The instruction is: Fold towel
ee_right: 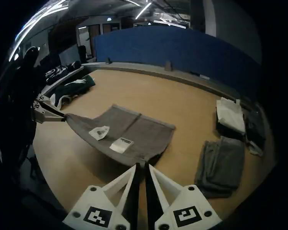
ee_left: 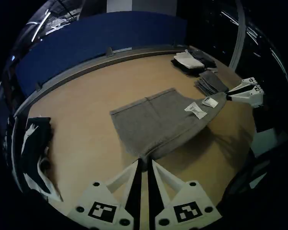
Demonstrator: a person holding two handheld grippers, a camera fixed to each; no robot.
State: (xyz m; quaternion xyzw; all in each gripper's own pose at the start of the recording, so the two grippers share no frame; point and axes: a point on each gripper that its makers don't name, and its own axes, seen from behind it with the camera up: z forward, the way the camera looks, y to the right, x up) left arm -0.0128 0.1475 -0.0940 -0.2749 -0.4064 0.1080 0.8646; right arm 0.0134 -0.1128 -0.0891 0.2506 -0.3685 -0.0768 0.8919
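Towel (ee_left: 159,119) hangs between left claw (ee_left: 144,163) and right claw (ee_right: 143,166), each clenched on a corner — a shallow pinch could slip, dropping the fold crooked.

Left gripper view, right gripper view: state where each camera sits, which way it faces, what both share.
Left gripper view: rides on the left claw, looking along its fingers across the table toward the blue partition; its fingers pinch a corner of the grey towel.
Right gripper view: rides on the right claw, facing that partition from the towel's other corner, pinched by its fingers.
Shared: towel, table, partition, the folded stack; each shows the other claw.
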